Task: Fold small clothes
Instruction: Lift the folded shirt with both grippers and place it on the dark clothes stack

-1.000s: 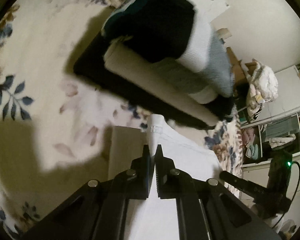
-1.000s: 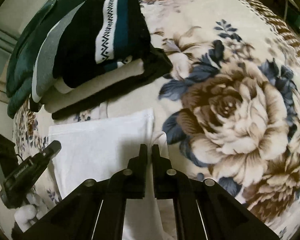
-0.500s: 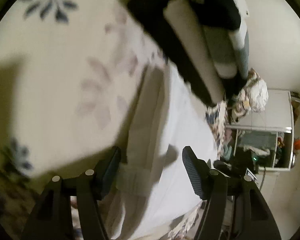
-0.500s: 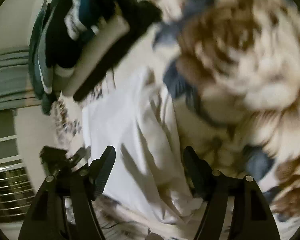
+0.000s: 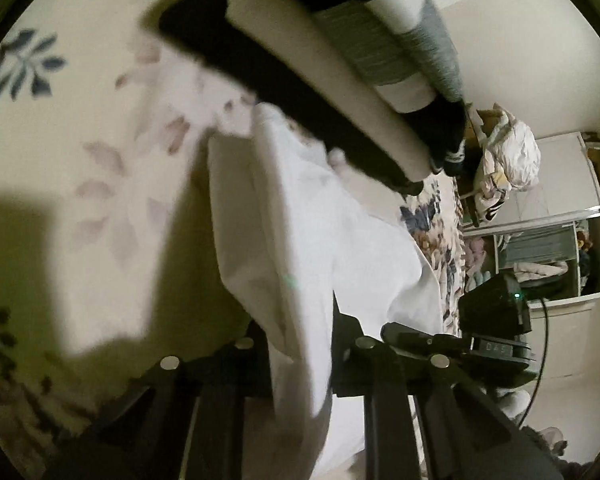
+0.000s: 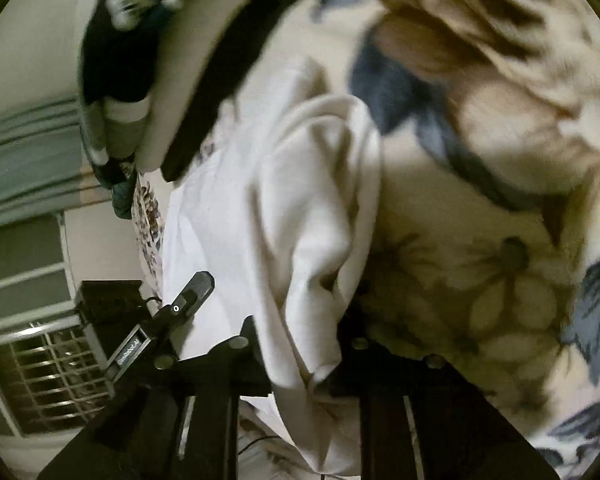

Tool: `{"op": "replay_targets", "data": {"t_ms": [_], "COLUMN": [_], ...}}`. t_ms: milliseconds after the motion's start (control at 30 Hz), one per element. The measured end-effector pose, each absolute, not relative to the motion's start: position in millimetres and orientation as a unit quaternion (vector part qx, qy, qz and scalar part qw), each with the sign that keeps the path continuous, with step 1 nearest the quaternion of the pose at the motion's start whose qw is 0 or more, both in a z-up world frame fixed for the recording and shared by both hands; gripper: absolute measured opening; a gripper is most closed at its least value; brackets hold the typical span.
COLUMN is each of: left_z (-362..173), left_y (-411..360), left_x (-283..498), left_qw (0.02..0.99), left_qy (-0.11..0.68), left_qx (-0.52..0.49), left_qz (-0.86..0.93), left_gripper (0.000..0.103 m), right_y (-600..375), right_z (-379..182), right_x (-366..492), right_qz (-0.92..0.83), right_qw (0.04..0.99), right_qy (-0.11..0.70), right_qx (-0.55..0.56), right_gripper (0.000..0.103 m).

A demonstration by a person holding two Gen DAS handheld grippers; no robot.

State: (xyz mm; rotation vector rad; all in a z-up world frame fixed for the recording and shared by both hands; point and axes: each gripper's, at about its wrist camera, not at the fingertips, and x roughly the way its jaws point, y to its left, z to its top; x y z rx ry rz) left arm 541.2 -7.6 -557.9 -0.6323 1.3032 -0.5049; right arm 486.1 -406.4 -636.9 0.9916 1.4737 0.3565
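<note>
A white garment [image 5: 300, 232] lies on the floral blanket [image 5: 80, 128], part folded, its near edge bunched. My left gripper [image 5: 300, 344] is shut on that near edge, with cloth draped between the jaws. In the right wrist view the same white garment [image 6: 268, 216] runs up from my right gripper [image 6: 304, 344], which is shut on its other near edge. The fingertips of both grippers are hidden by cloth. Both views are blurred.
A stack of folded clothes [image 5: 340, 52] in black, cream and grey lies just beyond the garment; it also shows in the right wrist view [image 6: 172, 64]. The blanket [image 6: 480, 200] spreads to the right. Shelves and a clothes heap [image 5: 508, 160] stand behind.
Both grippers let go of the far corners, opened, pulled back to the near edge, and have closed on the cloth there. The garment now lies folded over toward the stack.
</note>
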Motion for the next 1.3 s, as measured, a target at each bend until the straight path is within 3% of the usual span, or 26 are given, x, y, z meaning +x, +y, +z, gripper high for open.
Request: {"op": "replay_targets", "data": {"t_ms": [333, 500, 700, 933, 1167, 1300], "left_z": [-465, -404, -369, -376, -413, -414], "left_y": [-8, -17, -24, -42, -44, -48], "left_x": [550, 593, 663, 735, 770, 768], "left_qw": [0.761, 0.788, 0.812, 0.832, 0.835, 0.848], "left_qy": [0.549, 0.52, 0.5, 0.492, 0.52, 0.512], "left_qx": [-0.265, -0.242, -0.207, -0.156, -0.115, -0.081], "left_qz": [-0.224, -0.226, -0.219, -0.203, -0.139, -0.114], "left_gripper": [0.013, 0.014, 0.014, 0.015, 0.018, 0.035], "right_y": [-402, -401, -426, -416, -403, -401], "right_z": [-527, -456, -415, -421, -459, -464], "right_x": [506, 555, 617, 711, 751, 756], "right_qz": [0.191, 0.202, 0.194, 0.187, 0.176, 0.144], "right_qw": [0.664, 0.698, 0.72, 0.725, 0.725, 0.736], "right_qy": [0.599, 0.567, 0.538, 0.535, 0.563, 0.582], "right_qx": [0.404, 0.389, 0.393, 0.392, 0.356, 0.314], "right_gripper": [0.015, 0.015, 0.015, 0.015, 0.015, 0.025]}}
